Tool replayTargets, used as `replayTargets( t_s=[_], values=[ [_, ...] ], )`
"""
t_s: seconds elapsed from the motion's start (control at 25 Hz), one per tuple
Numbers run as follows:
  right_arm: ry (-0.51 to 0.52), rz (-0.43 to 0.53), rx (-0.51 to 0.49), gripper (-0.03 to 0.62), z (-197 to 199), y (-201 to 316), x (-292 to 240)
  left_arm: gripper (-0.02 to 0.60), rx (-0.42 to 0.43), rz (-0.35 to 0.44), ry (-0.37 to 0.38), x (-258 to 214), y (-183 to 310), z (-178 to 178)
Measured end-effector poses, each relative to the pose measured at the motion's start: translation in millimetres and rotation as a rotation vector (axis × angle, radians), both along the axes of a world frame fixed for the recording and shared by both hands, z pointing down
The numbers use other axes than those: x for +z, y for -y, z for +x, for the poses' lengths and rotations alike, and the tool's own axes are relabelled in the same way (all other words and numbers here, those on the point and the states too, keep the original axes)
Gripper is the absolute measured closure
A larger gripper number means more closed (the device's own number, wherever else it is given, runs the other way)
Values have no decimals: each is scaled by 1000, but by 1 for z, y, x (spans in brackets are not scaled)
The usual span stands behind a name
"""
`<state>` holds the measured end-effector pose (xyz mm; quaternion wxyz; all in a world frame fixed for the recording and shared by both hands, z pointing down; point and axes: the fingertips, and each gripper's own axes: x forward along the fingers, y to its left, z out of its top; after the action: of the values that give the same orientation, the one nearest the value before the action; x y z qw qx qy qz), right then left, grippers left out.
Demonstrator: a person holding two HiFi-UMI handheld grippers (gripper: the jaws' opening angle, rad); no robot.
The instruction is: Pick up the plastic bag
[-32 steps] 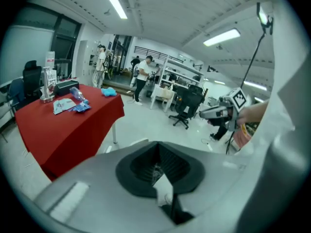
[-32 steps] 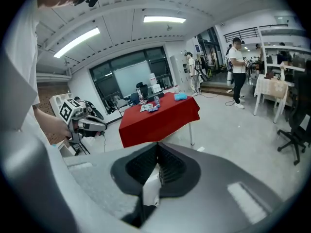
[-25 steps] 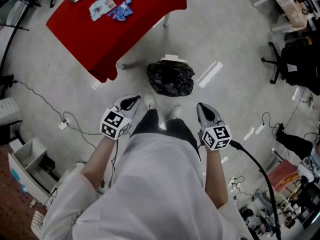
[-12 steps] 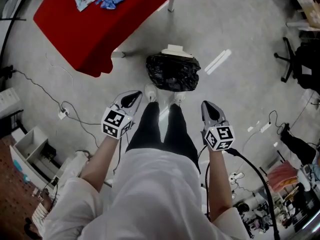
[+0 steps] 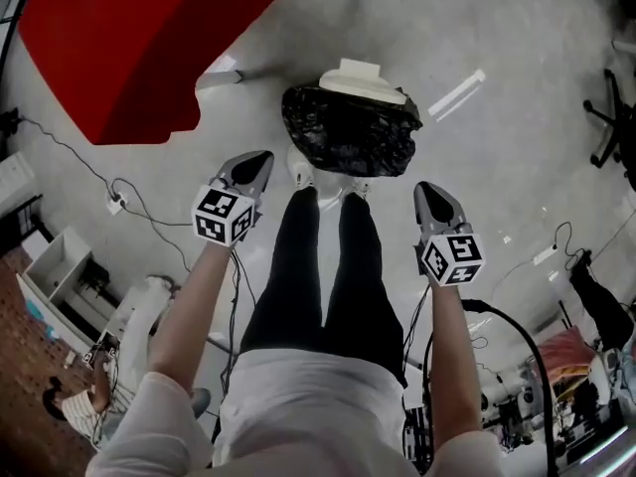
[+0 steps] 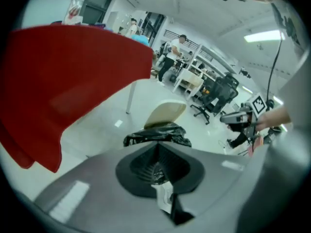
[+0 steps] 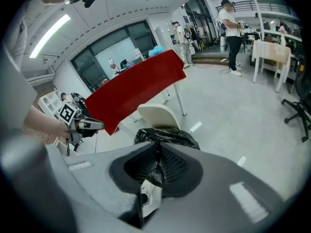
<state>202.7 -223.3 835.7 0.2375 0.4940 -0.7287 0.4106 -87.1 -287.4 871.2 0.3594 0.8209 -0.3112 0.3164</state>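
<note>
A black plastic bag point(image 5: 348, 130) lines a white bin on the floor, just ahead of the person's shoes. It also shows in the left gripper view point(image 6: 158, 134) and the right gripper view point(image 7: 167, 136), beyond the jaw tips. My left gripper point(image 5: 254, 165) hovers to the bag's left and nearer me, shut and empty point(image 6: 156, 147). On the bag's right, also short of it, my right gripper point(image 5: 430, 193) has its jaws just starting to open. They still stand close together with nothing between them point(image 7: 156, 149). Neither gripper touches the bag.
A table under a red cloth point(image 5: 129, 48) stands left of the bag, its leg close behind the bin. The bin's cream lid point(image 5: 360, 76) stands up behind the bag. Cables point(image 5: 149, 217) trail on the floor at left, and white shelving point(image 5: 60, 276) stands at the lower left.
The person has stepped toward the bag, which now lies closer and larger in the head view. Both grippers have advanced with the body and flank it more nearly.
</note>
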Motion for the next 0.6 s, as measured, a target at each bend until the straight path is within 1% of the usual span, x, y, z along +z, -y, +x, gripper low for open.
replayTargets(
  t_s=[0.04,0.08,0.16,0.24,0.36,0.44,0.52,0.6],
  values=[
    [2,-16,-8,550,1,0,20,578,-5,-21,3,22,2,-3],
    [2,-32,-17,534,3,-1,40,577,-8,-45,8,44,2,-6],
    [-3,-57,-36,533,5,-5,75,563,-18,-98,15,87,1,-11],
    [-6,-82,-46,502,9,-8,108,543,-43,-152,6,125,1,-16],
    [-5,-120,-42,481,16,-6,157,475,-97,-224,-14,175,9,-23],
    [2,-151,-46,444,20,-7,189,430,-117,-273,-25,203,8,-24],
    [17,-182,-43,395,22,-9,215,373,-132,-338,-67,224,2,-20],
    [37,-208,-28,334,23,-8,235,353,-147,-397,-146,236,-2,-10]
  ],
)
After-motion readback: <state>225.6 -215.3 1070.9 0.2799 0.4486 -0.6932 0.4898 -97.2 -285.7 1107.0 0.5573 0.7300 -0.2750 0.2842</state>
